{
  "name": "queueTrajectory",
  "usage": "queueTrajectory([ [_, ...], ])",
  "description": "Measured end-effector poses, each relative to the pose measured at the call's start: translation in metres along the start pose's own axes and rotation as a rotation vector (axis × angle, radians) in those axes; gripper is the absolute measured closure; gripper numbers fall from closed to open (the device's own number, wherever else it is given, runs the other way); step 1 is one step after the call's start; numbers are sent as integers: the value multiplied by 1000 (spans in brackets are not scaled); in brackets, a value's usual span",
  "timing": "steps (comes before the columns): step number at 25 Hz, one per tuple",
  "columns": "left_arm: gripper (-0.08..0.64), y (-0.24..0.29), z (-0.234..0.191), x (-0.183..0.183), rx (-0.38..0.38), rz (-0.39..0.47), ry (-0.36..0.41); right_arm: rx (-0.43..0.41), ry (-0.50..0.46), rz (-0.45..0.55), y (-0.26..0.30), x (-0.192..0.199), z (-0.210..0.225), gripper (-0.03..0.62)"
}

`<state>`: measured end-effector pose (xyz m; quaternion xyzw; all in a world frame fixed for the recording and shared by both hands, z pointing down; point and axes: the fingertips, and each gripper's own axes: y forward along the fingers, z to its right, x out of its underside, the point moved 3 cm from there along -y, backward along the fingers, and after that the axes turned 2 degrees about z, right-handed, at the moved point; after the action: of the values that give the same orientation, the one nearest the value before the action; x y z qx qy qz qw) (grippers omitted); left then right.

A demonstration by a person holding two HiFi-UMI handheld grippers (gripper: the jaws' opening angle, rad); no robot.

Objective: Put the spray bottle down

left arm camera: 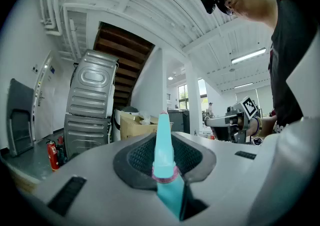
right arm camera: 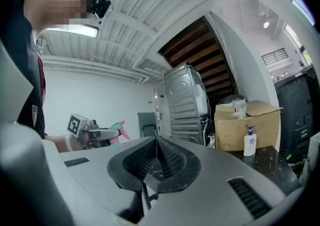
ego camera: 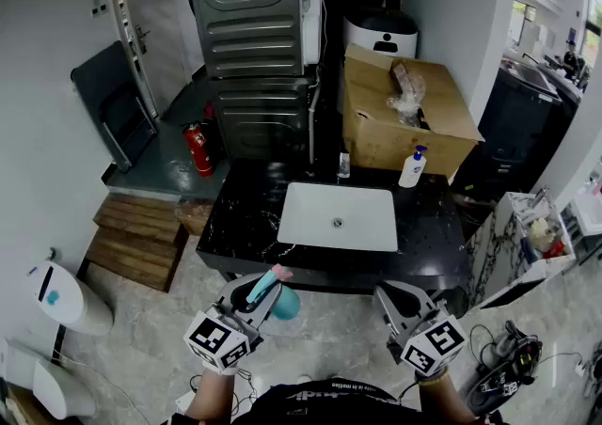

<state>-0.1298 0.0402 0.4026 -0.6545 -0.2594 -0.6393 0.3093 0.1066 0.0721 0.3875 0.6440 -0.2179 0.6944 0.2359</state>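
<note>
My left gripper (ego camera: pixel 256 299) is shut on a teal spray bottle (ego camera: pixel 276 292) with a pink trigger, held level in front of the black counter (ego camera: pixel 245 221). In the left gripper view the bottle (left arm camera: pixel 164 162) runs straight out between the two pads, pink band at the grip. My right gripper (ego camera: pixel 388 301) hangs beside it at the same height, shut with nothing in it; its pads (right arm camera: pixel 167 157) meet along one line. The right gripper view shows the left gripper (right arm camera: pixel 92 132) and the spray bottle (right arm camera: pixel 119 129) off to the left.
A white sink (ego camera: pixel 339 216) is set in the counter, with a soap pump bottle (ego camera: pixel 412 167) and a small bottle (ego camera: pixel 344 165) at its back edge. Behind stand a cardboard box (ego camera: pixel 404 113), stacked metal appliances (ego camera: pixel 249 19) and a fire extinguisher (ego camera: pixel 198 149). A toilet (ego camera: pixel 58 296) is at the left.
</note>
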Motion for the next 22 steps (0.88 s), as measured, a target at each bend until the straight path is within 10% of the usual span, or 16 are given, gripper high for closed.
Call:
queueTrajectory([
  [22,469,11,17,16,-15,-40,-10,-18,35,-18,-16,8,16,552],
])
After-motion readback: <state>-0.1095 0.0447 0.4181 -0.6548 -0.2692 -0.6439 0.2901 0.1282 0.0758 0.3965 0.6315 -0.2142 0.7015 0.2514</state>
